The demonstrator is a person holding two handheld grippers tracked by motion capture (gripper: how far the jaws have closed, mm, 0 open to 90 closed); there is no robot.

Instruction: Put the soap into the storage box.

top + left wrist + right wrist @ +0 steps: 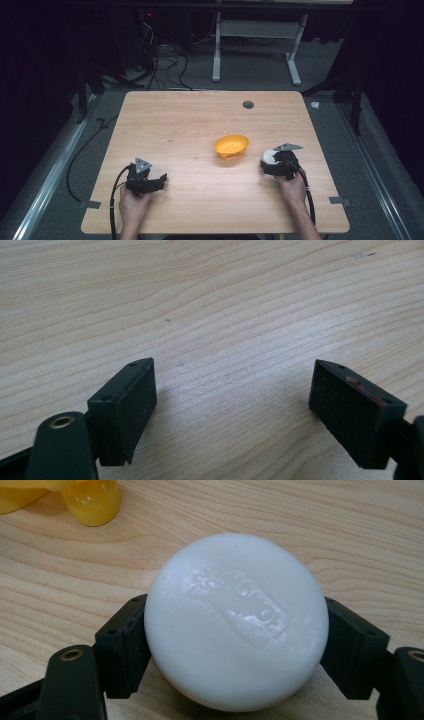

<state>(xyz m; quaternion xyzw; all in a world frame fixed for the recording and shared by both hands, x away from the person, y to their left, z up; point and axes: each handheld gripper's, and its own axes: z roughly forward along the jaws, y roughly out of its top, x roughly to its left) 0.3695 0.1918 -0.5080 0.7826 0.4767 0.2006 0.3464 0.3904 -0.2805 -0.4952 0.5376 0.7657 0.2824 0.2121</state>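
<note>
A round white bar of soap (235, 622) with embossed lettering sits between the two black jaws of my right gripper (235, 645), which press on its left and right sides. In the high view the right gripper (272, 161) holds the soap (268, 156) low over the table, just right of an orange soap dish (231, 145). A corner of that orange dish (92, 500) shows at the top left of the right gripper view. My left gripper (159, 180) rests near the table's front left, and its jaws (232, 405) stand wide apart over bare wood.
The light wooden table (200, 120) has a small grey round grommet (248, 104) near its far edge. Cables trail from both grippers over the front edge. A white desk frame (257, 35) stands on the floor beyond the table.
</note>
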